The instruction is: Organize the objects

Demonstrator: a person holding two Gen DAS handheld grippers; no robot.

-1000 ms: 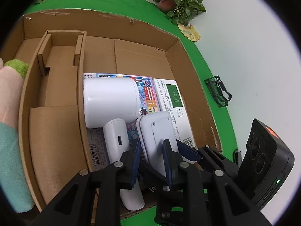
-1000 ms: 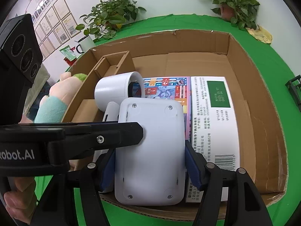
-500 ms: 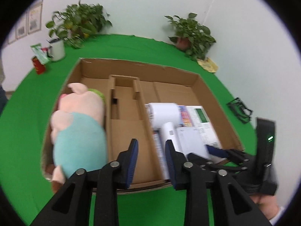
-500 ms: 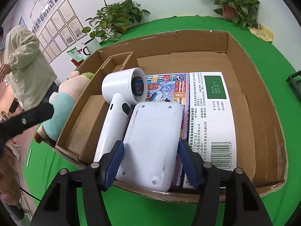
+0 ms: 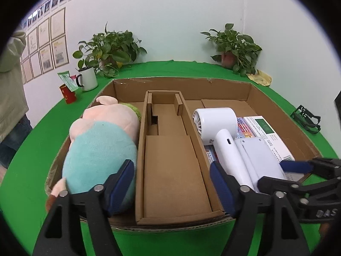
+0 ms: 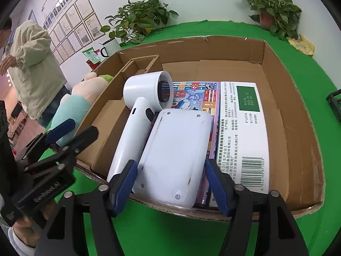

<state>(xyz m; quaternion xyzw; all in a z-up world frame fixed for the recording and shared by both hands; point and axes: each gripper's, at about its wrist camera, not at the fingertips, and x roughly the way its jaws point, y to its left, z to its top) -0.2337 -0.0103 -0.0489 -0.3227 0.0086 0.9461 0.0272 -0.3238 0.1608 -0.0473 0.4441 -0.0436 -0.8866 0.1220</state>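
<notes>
Cardboard box (image 5: 277,108) sits on the green-covered counter (image 5: 42,149), its near wall just ahead of both grippers. A cardboard insert (image 5: 170,149) divides it into compartments.

Left compartment: plush pig (image 5: 102,143) in a teal shirt, lying along the box's left wall.

Middle compartment (the insert's tray): nothing seen in it.

Right compartment: white handheld fan (image 6: 140,115) lying flat, head toward the far wall, handle toward the near wall. White rounded device (image 6: 177,153) lies beside the handle on its right, screw side up, its near end overhanging the box's near wall. Both rest on a colourful printed box (image 6: 191,93); a white medicine carton (image 6: 245,132) with a green panel and a barcode lies just to the right of it.

Left gripper (image 5: 172,183): jaws spread wide, have just been opening, nothing between the pads; they frame the near end of the middle compartment.

Right gripper (image 6: 170,187): jaws spread, have just been opening. The white device's near end lies between the pads, with a gap on each side.

Far left of the counter: white mug (image 5: 87,79), red can (image 5: 68,93). Two potted plants (image 5: 110,49) along the far edge. A person in a beige jacket (image 6: 34,64) stands beyond the counter's left edge.
</notes>
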